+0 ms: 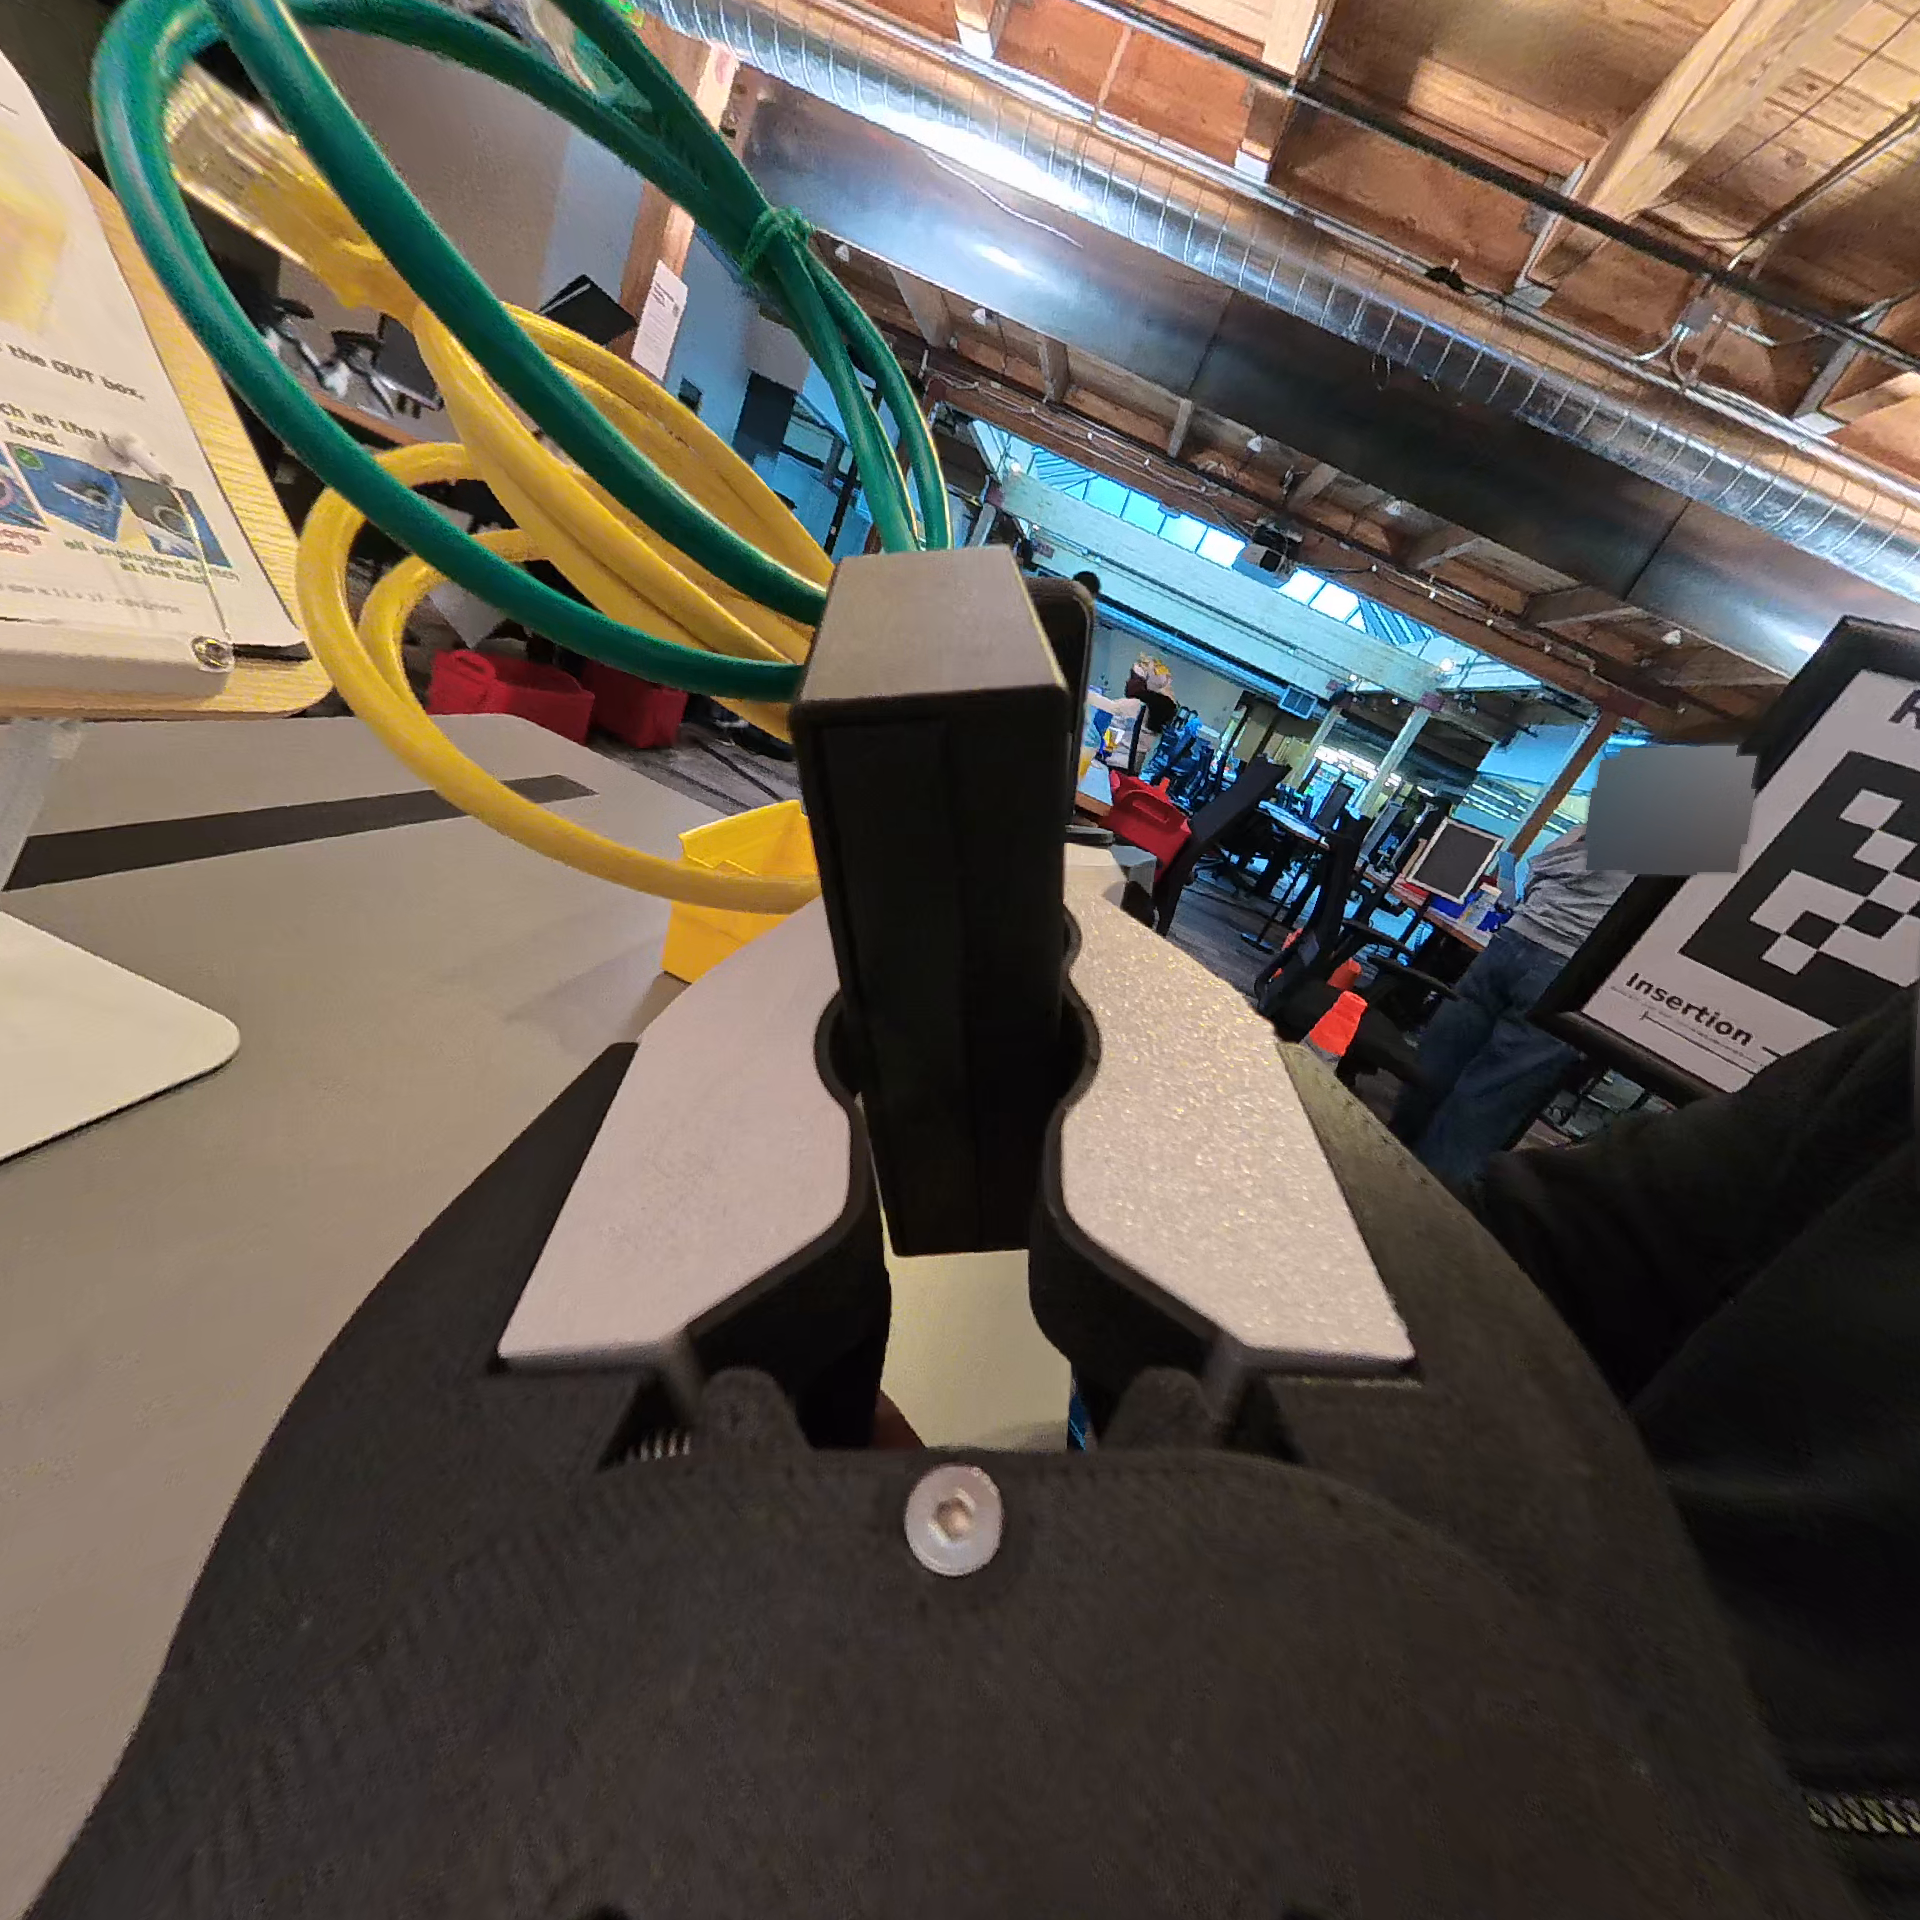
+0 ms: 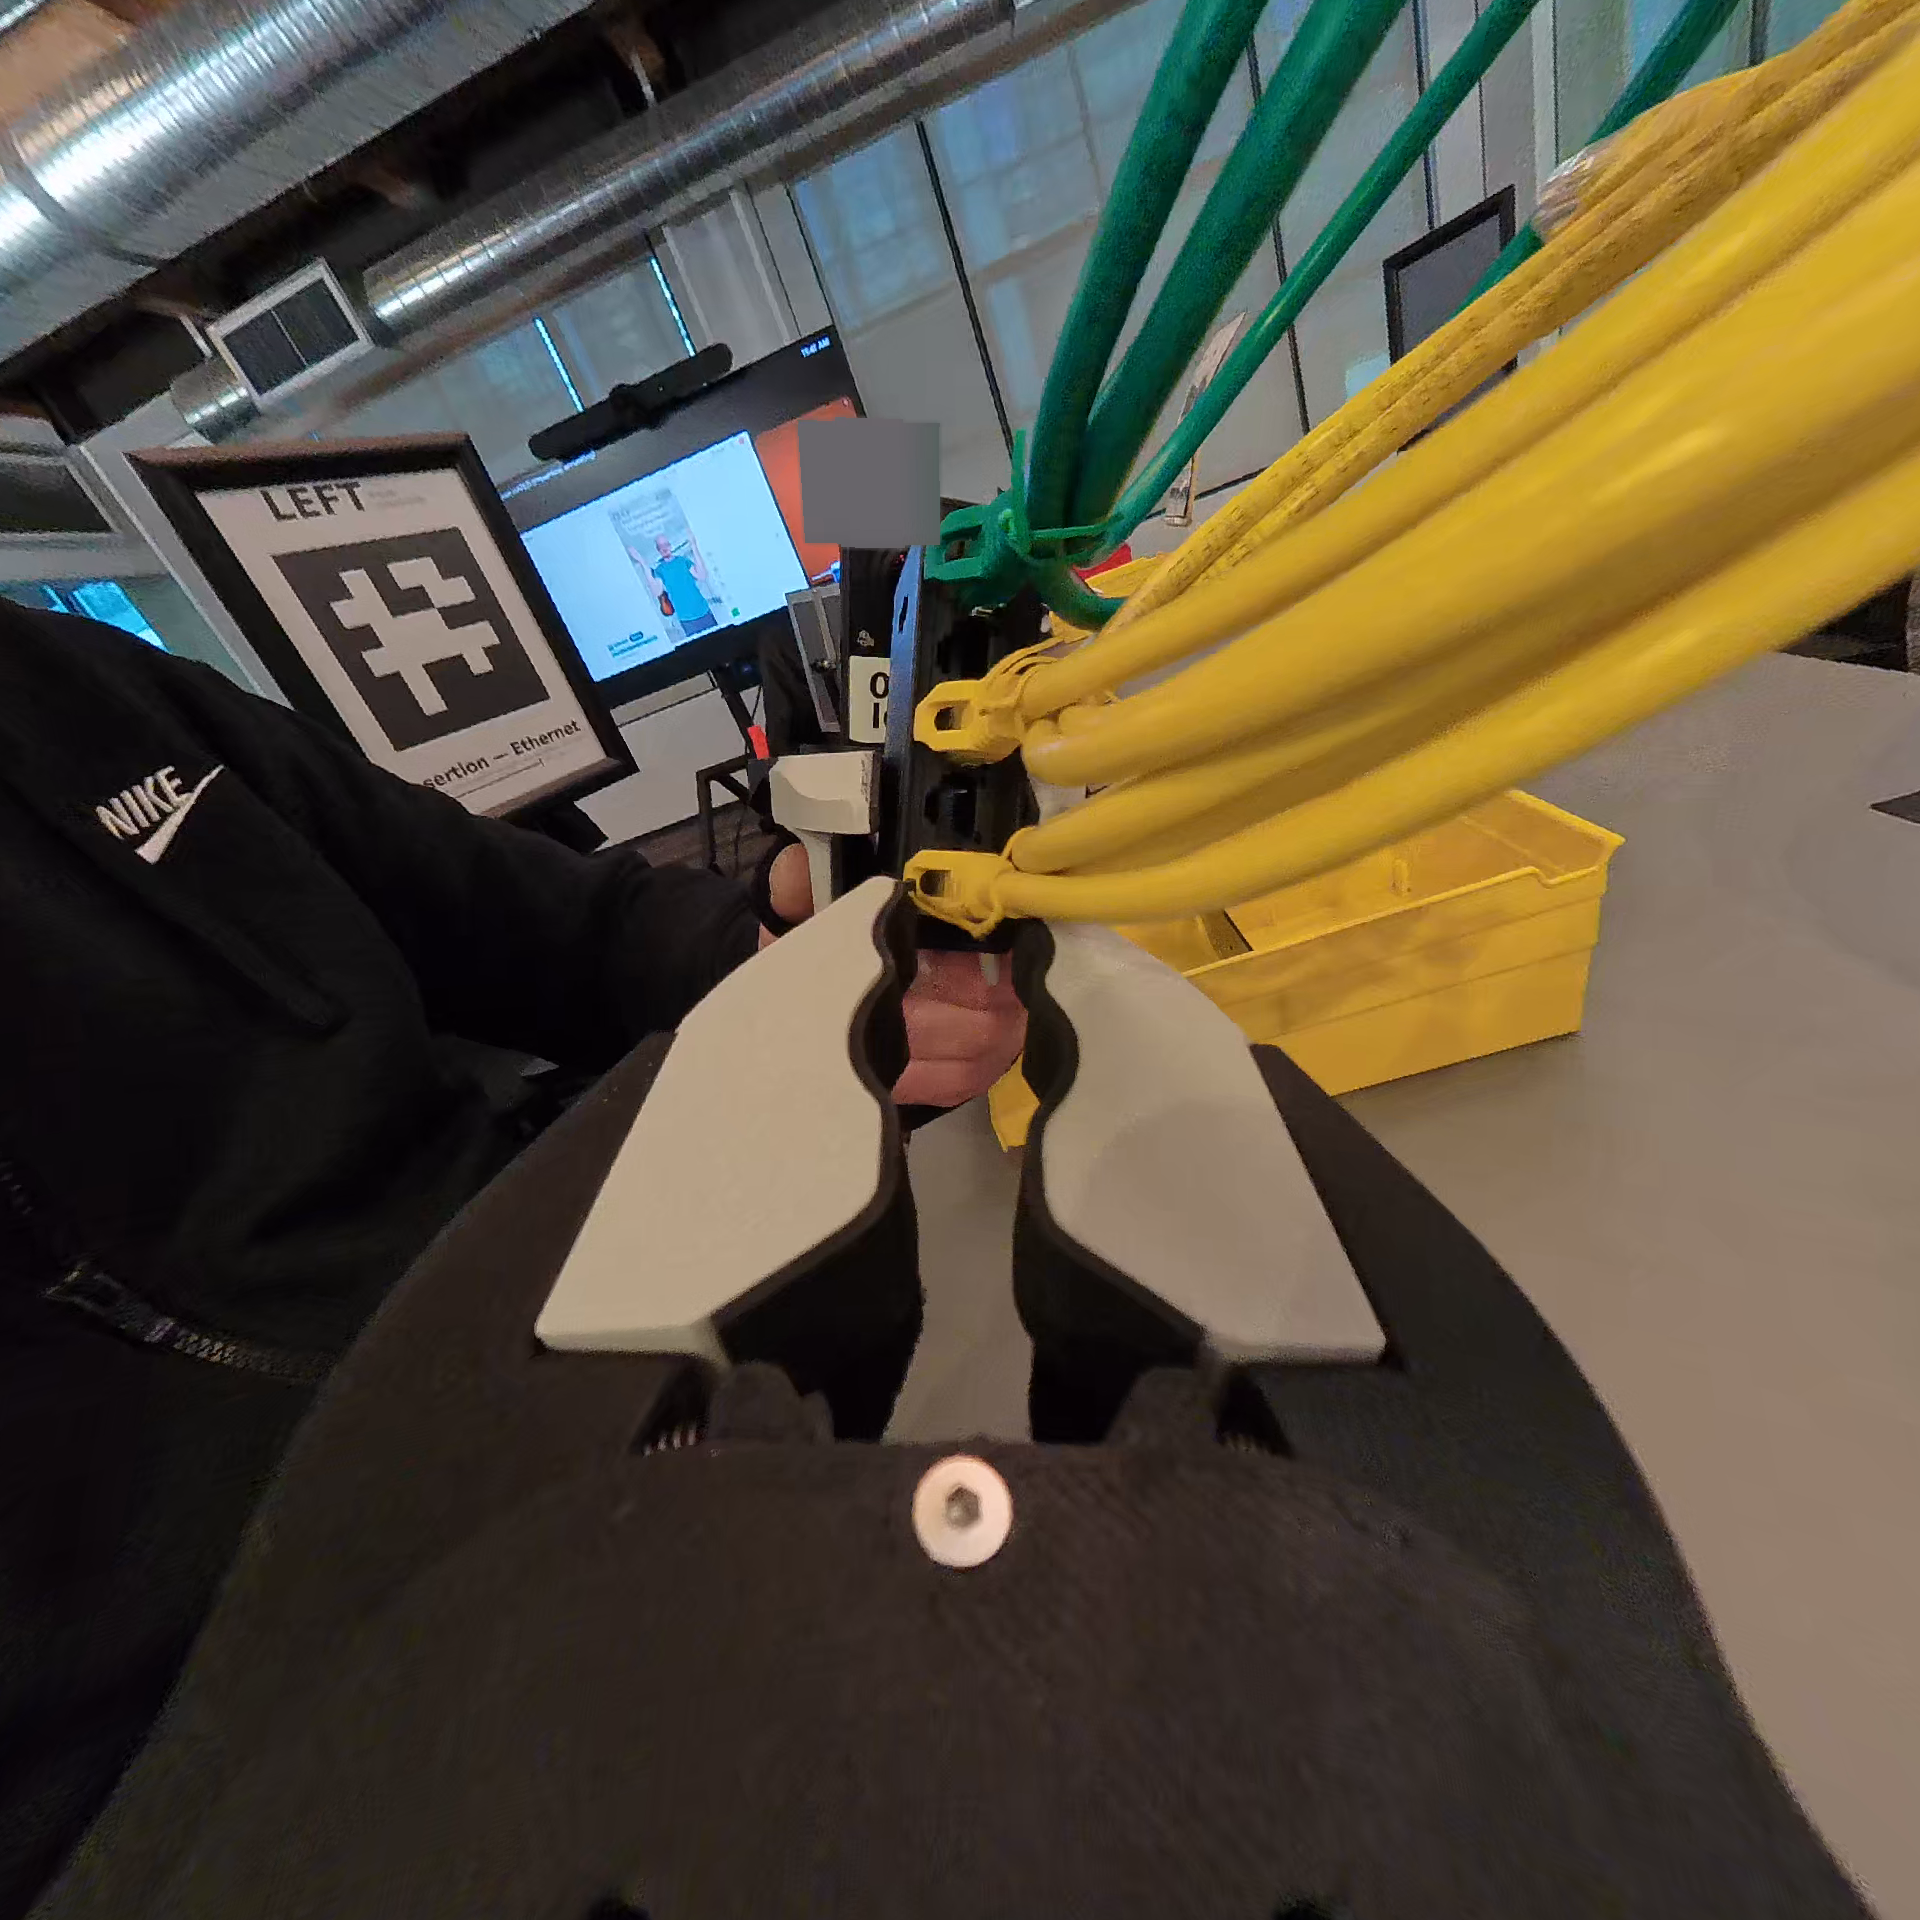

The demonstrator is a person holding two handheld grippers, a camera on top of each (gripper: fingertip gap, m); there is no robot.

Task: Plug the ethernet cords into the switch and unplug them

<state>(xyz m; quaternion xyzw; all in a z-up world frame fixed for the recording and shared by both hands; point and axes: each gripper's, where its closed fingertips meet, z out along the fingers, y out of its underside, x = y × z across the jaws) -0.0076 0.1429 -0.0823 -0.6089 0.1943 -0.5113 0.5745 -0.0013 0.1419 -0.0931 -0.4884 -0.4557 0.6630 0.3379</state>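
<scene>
Both handheld tools are showing the same build. The left gripper (image 1: 951,1039) is wearing a broad, rounded black body with a ribbed, layered printed texture, and a single silver hex-socket screw (image 1: 953,1520) is sitting at its centre. Two pale grey, faintly speckled fingers (image 1: 717,1164) with wavy black inner edges are tapering forward, and a small spring is peeking out at one finger's base. The right gripper (image 2: 961,940) is carrying a matching screw (image 2: 961,1510) and grey fingers (image 2: 748,1132). The person is wearing a black zip-up jacket (image 2: 239,997) with a white chest logo.
</scene>
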